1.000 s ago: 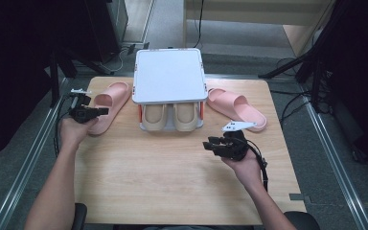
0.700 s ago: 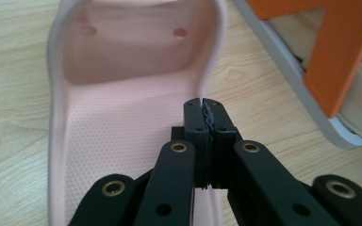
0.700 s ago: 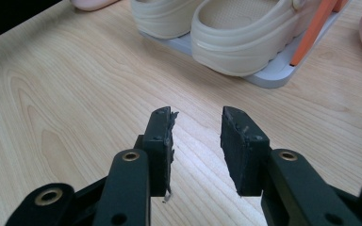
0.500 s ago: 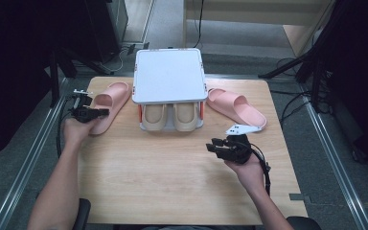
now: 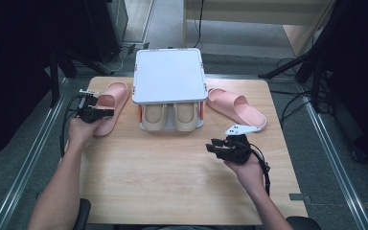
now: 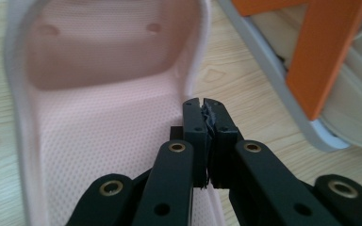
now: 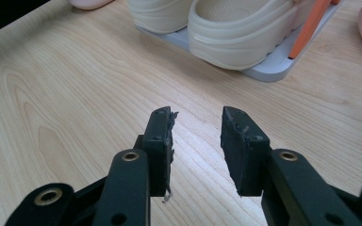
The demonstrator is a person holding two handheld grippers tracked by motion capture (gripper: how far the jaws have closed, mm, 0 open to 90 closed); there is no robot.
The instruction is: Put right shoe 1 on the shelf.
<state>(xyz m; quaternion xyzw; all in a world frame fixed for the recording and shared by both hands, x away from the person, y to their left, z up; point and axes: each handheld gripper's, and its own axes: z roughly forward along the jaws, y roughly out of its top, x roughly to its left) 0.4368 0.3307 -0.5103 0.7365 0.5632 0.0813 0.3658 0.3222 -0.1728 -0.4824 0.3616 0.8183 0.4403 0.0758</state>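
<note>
Presently left tool (image 6: 202,106) clamped on pink slipper (image 6: 99,117) rim; right tool (image 7: 197,123) open.

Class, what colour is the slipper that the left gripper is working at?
Pale pink slipper, best seen in the left gripper view.

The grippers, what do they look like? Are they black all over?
Mostly black. The left gripper has two flat black fingers on linked bars with round brass-coloured pins, and a black cable trails behind it. The right gripper has the same black fingers with worn, frayed pads, and carries a pale three-cornered plate on top. The person's forearms are bare.
</note>
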